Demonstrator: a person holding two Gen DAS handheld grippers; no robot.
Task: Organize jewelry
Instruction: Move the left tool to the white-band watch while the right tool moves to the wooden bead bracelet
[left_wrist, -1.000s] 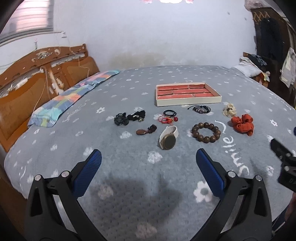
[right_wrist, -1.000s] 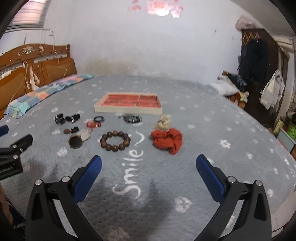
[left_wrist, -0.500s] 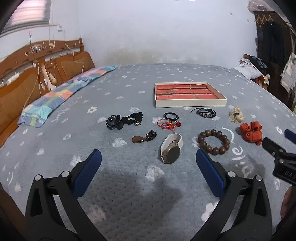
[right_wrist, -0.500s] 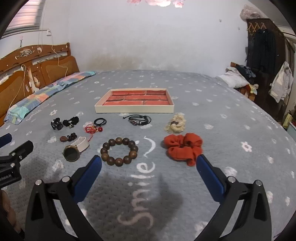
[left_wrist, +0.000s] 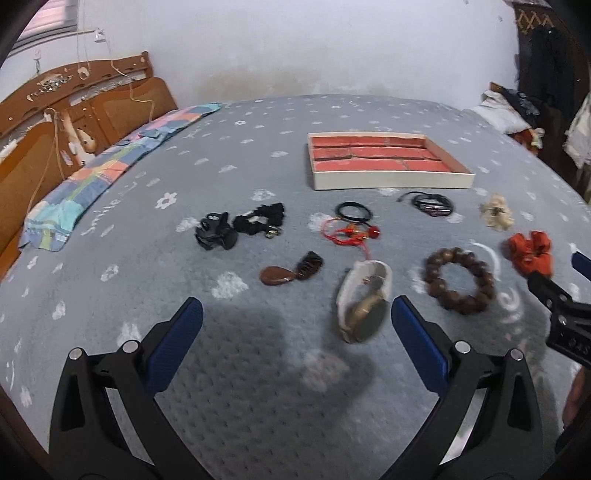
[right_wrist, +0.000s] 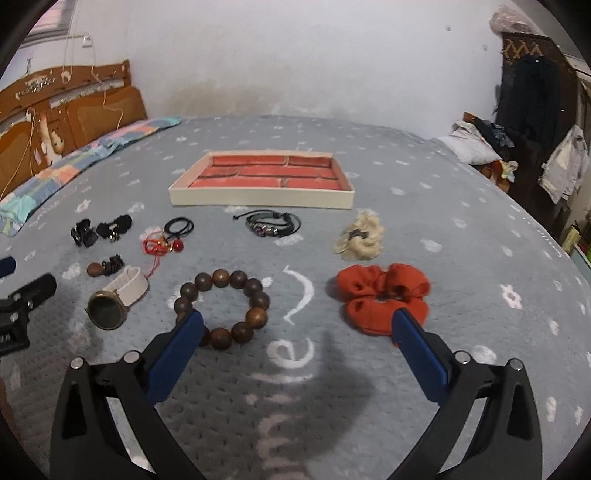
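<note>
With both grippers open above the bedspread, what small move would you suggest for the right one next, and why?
Probably ease the right gripper forward and down over the wooden bead bracelet. It lies just beyond the left fingertip, flat and apart from the watch and the orange scrunchie. The jaws are open and hold nothing, and the red-lined tray is empty.

On the bed (right_wrist: 461, 229) the tray (right_wrist: 258, 197) lies farthest back; before it, from left to right, lie the hair clips (right_wrist: 99, 229), the cord rings (right_wrist: 179, 225), the strap bracelet (right_wrist: 273, 223) and the fluffy scrunchie (right_wrist: 360, 238); nearer, the pendant (right_wrist: 105, 266), the watch (right_wrist: 116, 297), the bead bracelet (right_wrist: 221, 304) and the cloth scrunchie (right_wrist: 384, 295).
</note>
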